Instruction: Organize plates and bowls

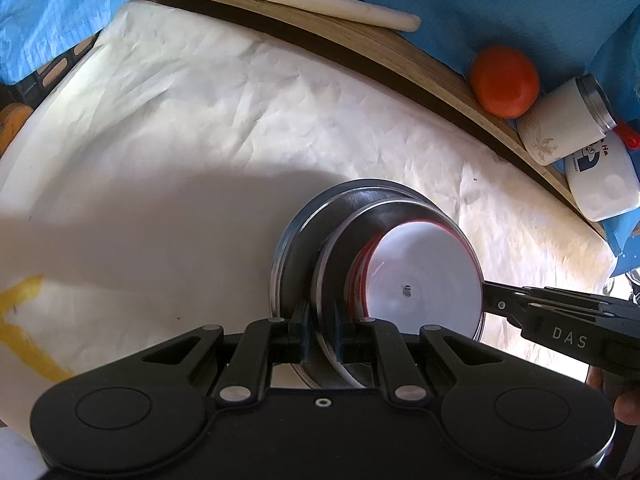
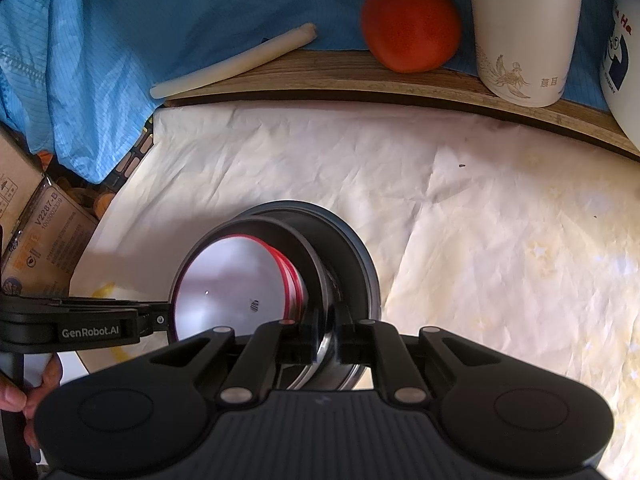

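Seemingly bowls [image 1: 400, 272] between (both) hand-held grippers [image 1: 320, 334]

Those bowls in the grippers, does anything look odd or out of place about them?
Yes. The nested metal bowls and the white bowl with a red rim are tipped on edge above the table, openings sideways. The left gripper and right gripper each pinch a metal rim. Nothing looks spilled or broken.

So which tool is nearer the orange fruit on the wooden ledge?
Right. The right tool grips the rim of the bowl stack on the side toward the orange fruit; the left tool grips the opposite rim, farther from it.
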The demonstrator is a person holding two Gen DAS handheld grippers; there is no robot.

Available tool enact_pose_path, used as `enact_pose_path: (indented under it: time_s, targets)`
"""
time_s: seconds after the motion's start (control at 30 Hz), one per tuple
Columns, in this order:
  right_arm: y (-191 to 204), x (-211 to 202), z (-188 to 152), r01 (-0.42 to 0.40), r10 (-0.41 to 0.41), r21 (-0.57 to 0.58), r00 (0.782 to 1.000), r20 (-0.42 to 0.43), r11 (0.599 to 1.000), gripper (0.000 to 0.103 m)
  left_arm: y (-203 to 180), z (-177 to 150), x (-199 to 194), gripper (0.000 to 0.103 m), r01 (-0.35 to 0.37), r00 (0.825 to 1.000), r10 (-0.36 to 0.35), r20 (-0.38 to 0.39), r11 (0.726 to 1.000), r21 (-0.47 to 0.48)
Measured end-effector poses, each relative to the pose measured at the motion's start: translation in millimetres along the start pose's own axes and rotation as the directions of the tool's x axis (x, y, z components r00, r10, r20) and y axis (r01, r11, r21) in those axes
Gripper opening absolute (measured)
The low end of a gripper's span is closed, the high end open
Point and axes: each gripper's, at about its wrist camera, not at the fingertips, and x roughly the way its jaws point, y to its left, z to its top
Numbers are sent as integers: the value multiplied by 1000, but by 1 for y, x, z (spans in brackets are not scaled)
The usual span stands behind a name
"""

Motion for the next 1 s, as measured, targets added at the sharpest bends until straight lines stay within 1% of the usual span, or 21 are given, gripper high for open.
enact_pose_path:
  time_s: [0.33,0.7,0.83,0.9,1.0]
  targets:
    - [-1,-2,-1,-8,8,2,1000,10,1000,11,1,-3,-2,11,3,1000,-3,21,1000,-14]
    - [-2,-6,-5,-16,16,-13,999,52,1000,12,1,-7,-4,12,-6,998,7,56,1000,-29]
    - [-2,-8,-8,-4,6,-21,998,66,1000,17,1,-10,-7,14,-13,997,15,74,999,-38]
    - [-3,-10,-9,4,-3,-24,997,73,1000,24,0,-12,-9,17,-21,996,24,83,999,-40]
    - [-4,-13,-10,16,-13,-30,997,81,999,29,-1,-15,-13,20,-34,994,38,100,999,-43]
